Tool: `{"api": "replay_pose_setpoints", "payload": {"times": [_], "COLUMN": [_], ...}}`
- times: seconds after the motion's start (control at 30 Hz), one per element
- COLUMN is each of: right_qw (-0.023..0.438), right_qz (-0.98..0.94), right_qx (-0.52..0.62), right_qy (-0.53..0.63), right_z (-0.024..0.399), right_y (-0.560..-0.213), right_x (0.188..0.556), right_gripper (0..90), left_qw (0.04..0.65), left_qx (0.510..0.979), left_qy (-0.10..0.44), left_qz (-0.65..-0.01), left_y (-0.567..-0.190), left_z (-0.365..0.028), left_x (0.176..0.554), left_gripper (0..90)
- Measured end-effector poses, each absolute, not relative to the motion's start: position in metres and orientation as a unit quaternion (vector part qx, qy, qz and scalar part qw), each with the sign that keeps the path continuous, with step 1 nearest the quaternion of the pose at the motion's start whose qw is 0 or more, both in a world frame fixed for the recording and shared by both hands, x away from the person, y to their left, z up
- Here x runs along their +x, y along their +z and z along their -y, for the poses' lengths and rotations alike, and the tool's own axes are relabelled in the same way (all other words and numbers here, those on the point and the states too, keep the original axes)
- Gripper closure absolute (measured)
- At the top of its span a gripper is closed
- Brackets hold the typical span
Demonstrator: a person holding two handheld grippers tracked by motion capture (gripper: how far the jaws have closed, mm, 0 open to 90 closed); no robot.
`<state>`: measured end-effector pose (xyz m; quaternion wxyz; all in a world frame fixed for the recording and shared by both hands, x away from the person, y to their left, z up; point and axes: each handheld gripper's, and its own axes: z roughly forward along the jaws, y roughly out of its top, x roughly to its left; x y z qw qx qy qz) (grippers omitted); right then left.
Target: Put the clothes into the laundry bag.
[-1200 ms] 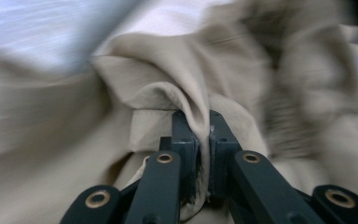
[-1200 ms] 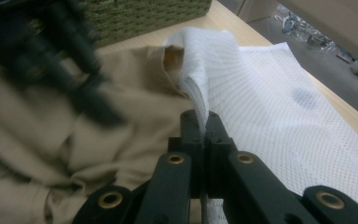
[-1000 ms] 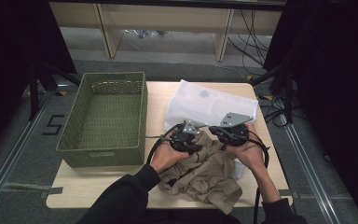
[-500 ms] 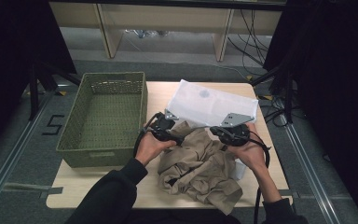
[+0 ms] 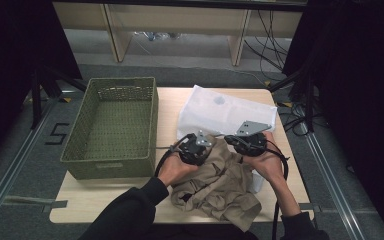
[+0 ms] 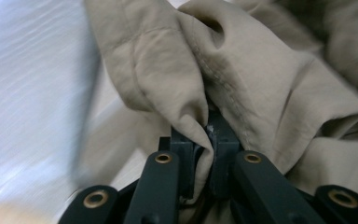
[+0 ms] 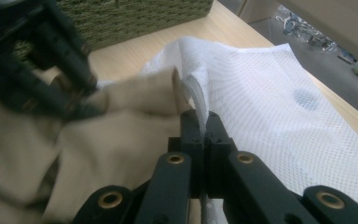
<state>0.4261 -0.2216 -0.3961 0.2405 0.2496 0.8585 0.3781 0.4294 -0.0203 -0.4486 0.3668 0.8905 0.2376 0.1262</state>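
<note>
A crumpled tan garment [image 5: 220,185] lies at the table's front right, its upper edge over a white mesh bag [image 5: 225,112]. My left gripper [image 5: 203,144] sits at the garment's top edge. In the left gripper view its jaws [image 6: 204,135] have just been closing and now pinch a fold of the tan garment [image 6: 261,79]. My right gripper [image 5: 239,143] is beside it on the right. In the right gripper view it [image 7: 203,126] is shut on the rim of the white mesh bag [image 7: 270,102], next to the tan garment [image 7: 121,140].
A green woven basket [image 5: 152,120] stands empty on the left half of the wooden table [image 5: 105,200]. Both forearms come in from the front edge. Cables trail off the table's right side. The left gripper [image 7: 42,60] looms blurred in the right gripper view.
Half a second ago the left gripper was out to the left near the basket; it has come back right onto the garment's top edge. The right gripper has stayed put.
</note>
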Motion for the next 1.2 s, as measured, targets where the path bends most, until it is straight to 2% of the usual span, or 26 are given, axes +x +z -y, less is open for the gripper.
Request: {"api": "replay_pose_setpoints", "payload": {"times": [0.13, 0.23, 0.3, 0.37, 0.47, 0.57, 0.7, 0.77, 0.83, 0.93, 1.0, 1.03, 1.07, 1.13, 1.2], "right_qw": [0.241, 0.240, 0.237, 0.237, 0.235, 0.234, 0.231, 0.237, 0.236, 0.237, 0.236, 0.234, 0.234, 0.231, 0.230], "right_qz": [-0.859, -0.859, -0.859, -0.861, -0.859, -0.860, -0.863, -0.861, -0.861, -0.862, -0.863, -0.865, -0.866, -0.867, -0.867], "right_qx": [0.240, 0.242, 0.241, 0.238, 0.247, 0.248, 0.242, 0.244, 0.244, 0.242, 0.245, 0.241, 0.238, 0.237, 0.239], "right_qy": [0.382, 0.382, 0.385, 0.383, 0.383, 0.380, 0.378, 0.379, 0.378, 0.377, 0.374, 0.373, 0.373, 0.373, 0.372], "right_z": [0.219, 0.221, 0.222, 0.223, 0.225, 0.226, 0.225, 0.224, 0.224, 0.223, 0.222, 0.221, 0.221, 0.220, 0.220], "right_y": [-0.394, -0.393, -0.394, -0.395, -0.395, -0.396, -0.395, -0.395, -0.395, -0.396, -0.397, -0.398, -0.398, -0.398, -0.398], "right_x": [0.425, 0.424, 0.424, 0.424, 0.425, 0.425, 0.424, 0.424, 0.424, 0.425, 0.424, 0.424, 0.424, 0.423, 0.422], "right_gripper": [90.0, 90.0, 90.0, 90.0, 89.9, 90.0, 90.0, 90.0, 90.0, 90.0, 90.0, 90.0, 90.0, 89.9, 90.0], "left_qw": [0.362, 0.335, 0.332, 0.347, 0.346, 0.354, 0.376, 0.363, 0.380, 0.362, 0.362, 0.361, 0.365, 0.366, 0.387], "left_qx": [0.897, 0.888, 0.874, 0.859, 0.867, 0.868, 0.864, 0.881, 0.875, 0.897, 0.900, 0.900, 0.900, 0.903, 0.891], "left_qy": [0.111, 0.135, 0.123, 0.114, 0.092, 0.084, 0.051, 0.037, 0.018, 0.017, -0.003, -0.019, -0.018, 0.014, 0.032], "left_qz": [-0.228, -0.284, -0.332, -0.358, -0.345, -0.339, -0.330, -0.301, -0.301, -0.254, -0.243, -0.244, -0.237, -0.227, -0.234], "left_y": [-0.458, -0.472, -0.478, -0.478, -0.464, -0.448, -0.436, -0.434, -0.439, -0.452, -0.463, -0.468, -0.473, -0.476, -0.472], "left_z": [0.037, 0.032, 0.018, 0.008, -0.005, -0.016, -0.027, -0.029, -0.023, -0.008, 0.002, 0.007, 0.011, 0.017, 0.020], "left_x": [0.436, 0.460, 0.474, 0.476, 0.463, 0.443, 0.418, 0.409, 0.400, 0.397, 0.402, 0.405, 0.408, 0.412, 0.412], "left_gripper": [82.4, 81.9, 79.9, 70.8, 49.6, 33.2, 24.1, 21.3, 20.4, 16.2, 22.5, 31.0, 44.1, 66.8, 75.8]}}
